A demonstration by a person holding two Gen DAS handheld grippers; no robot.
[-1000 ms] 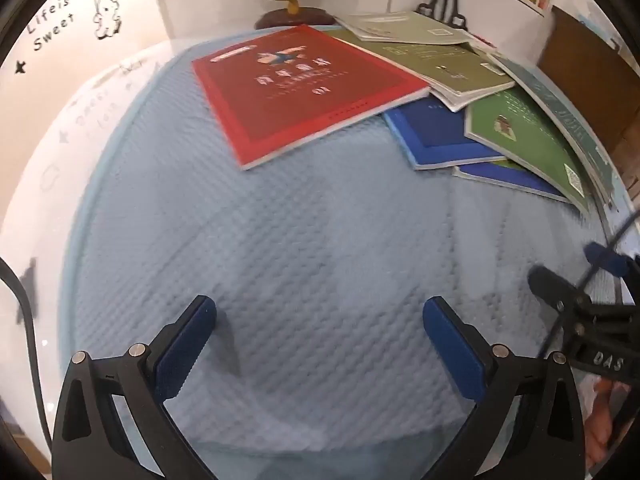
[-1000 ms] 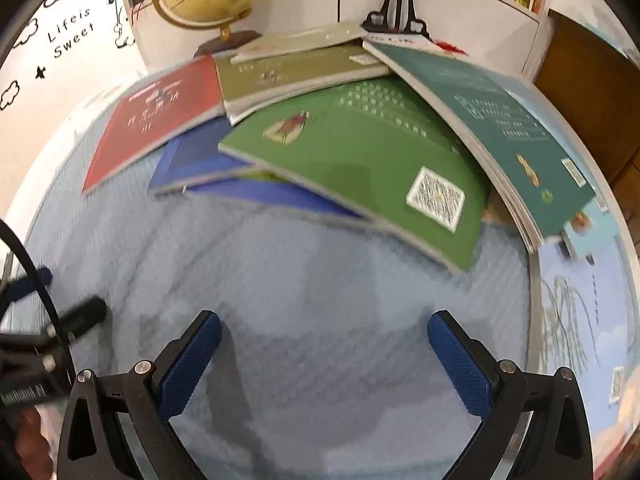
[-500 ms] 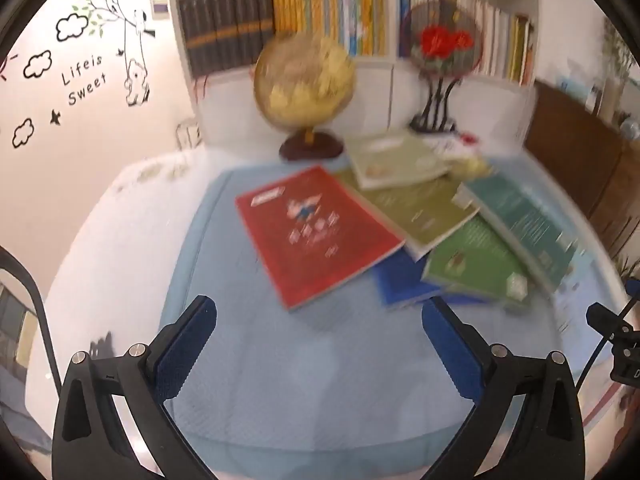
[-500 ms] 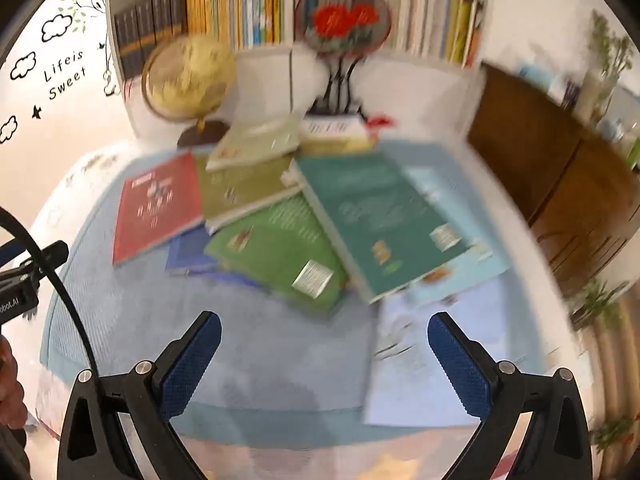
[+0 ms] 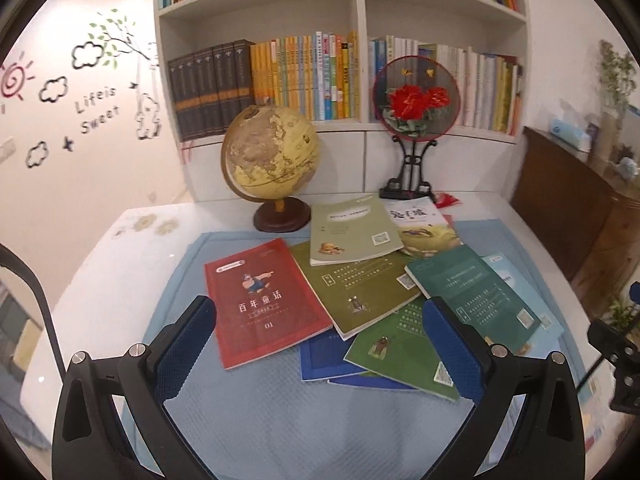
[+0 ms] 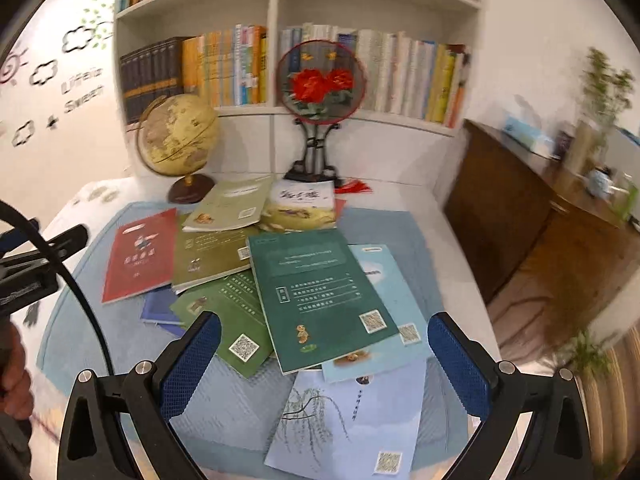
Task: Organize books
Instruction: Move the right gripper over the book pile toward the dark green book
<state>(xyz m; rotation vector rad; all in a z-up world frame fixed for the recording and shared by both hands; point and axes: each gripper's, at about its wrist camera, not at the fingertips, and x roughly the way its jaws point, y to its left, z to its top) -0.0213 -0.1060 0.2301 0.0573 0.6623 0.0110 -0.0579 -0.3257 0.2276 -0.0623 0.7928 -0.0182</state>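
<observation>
Several thin books lie scattered and overlapping on a light blue mat [image 5: 260, 420]. A red book [image 5: 260, 300] lies leftmost, an olive one [image 5: 360, 292] beside it, a dark teal one [image 6: 320, 296] on top toward the right, and a green one [image 6: 236, 320] under it. A pale willow-print book [image 6: 352, 420] lies nearest in the right wrist view. My left gripper [image 5: 320, 344] is open, held above the mat short of the red book. My right gripper [image 6: 324, 360] is open too, above the near edge of the pile. Neither holds anything.
A globe [image 5: 272, 160] and a round red-flower fan on a black stand [image 5: 416, 100] stand at the back of the white table [image 5: 100, 272]. Behind them is a filled white bookshelf [image 5: 360, 128]. A brown cabinet [image 6: 540, 220] stands to the right.
Both grippers have risen and pulled back from just above the mat, so the whole pile, globe and bookshelf now show. Both stayed open.
</observation>
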